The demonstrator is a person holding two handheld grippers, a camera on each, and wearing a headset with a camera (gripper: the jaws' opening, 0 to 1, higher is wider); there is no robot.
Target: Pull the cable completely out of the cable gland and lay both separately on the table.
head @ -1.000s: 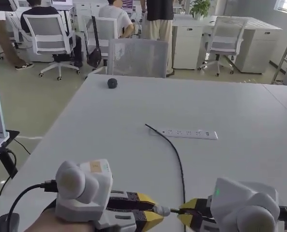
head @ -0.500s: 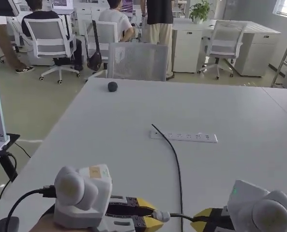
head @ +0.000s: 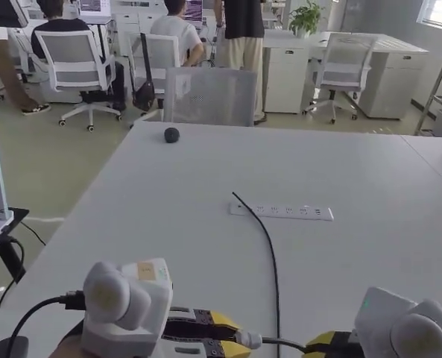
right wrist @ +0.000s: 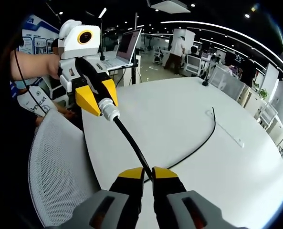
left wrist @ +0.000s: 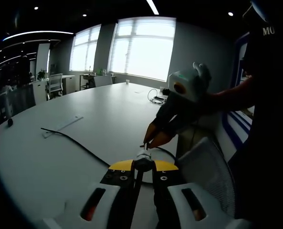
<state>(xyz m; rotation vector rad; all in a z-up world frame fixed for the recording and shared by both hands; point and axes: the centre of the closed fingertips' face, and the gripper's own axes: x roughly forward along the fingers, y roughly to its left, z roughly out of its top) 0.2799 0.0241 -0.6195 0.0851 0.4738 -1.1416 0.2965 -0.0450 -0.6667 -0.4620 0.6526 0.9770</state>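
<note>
My left gripper [left wrist: 142, 167] clamped on the white cable gland [right wrist: 109, 110], my right gripper [right wrist: 148, 173] closed on the black cable [right wrist: 131, 145]

My left hand-held gripper [head: 234, 339] sits low, jaws closed on the cable gland [head: 249, 341]; my right hand-held gripper [head: 323, 344] faces it tip to tip, a little apart, jaws pinched on the cable [right wrist: 131, 143]; my left forearm [right wrist: 35, 66] is bare, level behind its gripper; both point inward.
</note>
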